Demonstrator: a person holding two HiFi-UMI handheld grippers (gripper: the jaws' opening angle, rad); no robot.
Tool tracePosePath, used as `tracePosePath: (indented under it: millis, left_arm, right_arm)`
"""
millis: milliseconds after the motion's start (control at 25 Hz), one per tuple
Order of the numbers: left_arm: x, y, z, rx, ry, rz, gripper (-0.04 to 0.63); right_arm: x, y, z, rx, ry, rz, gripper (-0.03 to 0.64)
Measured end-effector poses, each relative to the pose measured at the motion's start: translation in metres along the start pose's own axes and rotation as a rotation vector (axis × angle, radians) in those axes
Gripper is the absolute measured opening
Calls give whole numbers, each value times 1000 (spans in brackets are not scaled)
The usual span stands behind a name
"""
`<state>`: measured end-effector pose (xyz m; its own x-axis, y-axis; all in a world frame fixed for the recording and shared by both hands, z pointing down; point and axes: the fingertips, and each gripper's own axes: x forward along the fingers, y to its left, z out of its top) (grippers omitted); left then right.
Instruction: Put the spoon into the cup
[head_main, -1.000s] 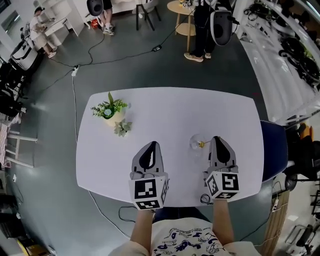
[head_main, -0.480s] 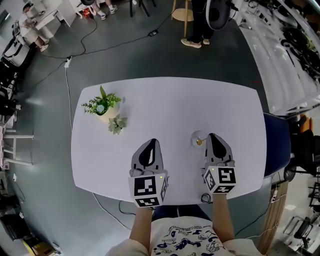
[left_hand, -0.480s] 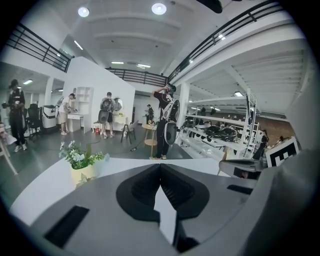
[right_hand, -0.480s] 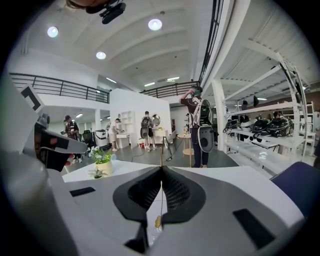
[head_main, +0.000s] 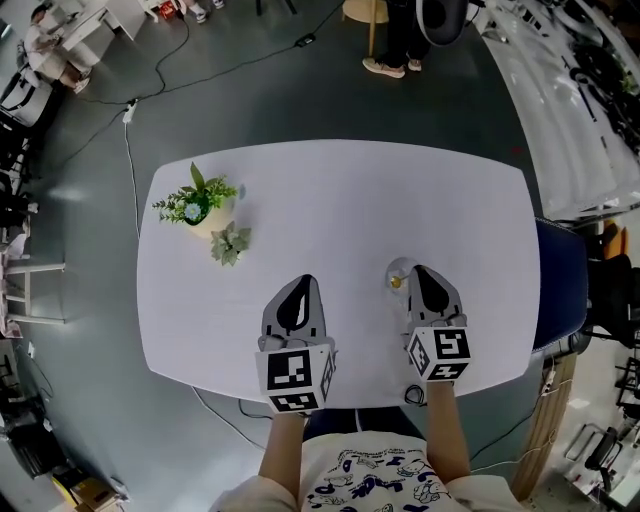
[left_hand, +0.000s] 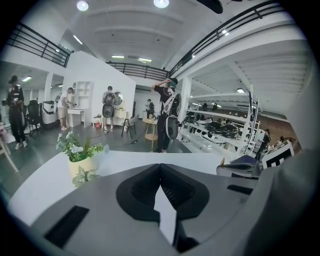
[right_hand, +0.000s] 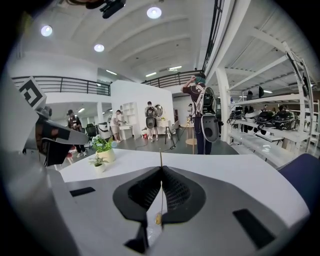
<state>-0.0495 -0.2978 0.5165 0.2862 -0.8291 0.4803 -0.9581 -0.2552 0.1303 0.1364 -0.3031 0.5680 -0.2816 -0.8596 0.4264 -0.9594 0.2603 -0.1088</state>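
Observation:
A clear glass cup (head_main: 395, 269) stands on the white table (head_main: 340, 190), right of centre. My right gripper (head_main: 418, 272) is shut on a thin gold spoon (right_hand: 160, 157). The spoon's end sticks out past the fingertips, and its tip (head_main: 399, 283) shows at the cup's near side. In the right gripper view the jaws (right_hand: 161, 168) meet on the spoon and the cup is hidden. My left gripper (head_main: 300, 284) hovers over the table's near middle, shut with nothing in it; its tips (left_hand: 160, 166) touch.
A potted plant (head_main: 197, 207) and a small succulent (head_main: 229, 243) stand at the table's far left. A blue chair (head_main: 560, 290) sits at the right edge. People stand beyond the table's far side, and cables lie on the floor.
Both grippers have sunk toward the table. The right gripper's tip with the spoon has come closer to the cup. Both grippers stay shut.

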Motion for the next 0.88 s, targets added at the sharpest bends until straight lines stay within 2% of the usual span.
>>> tracePosePath:
  millis: [400, 880]
  left_arm:
    - [18, 0, -10, -7, 29, -6, 14]
    - [19, 9, -18, -15, 36, 2, 14]
  right_arm:
    - [15, -3, -15, 15, 43, 26, 18]
    - [21, -21, -23, -45, 58, -39, 38]
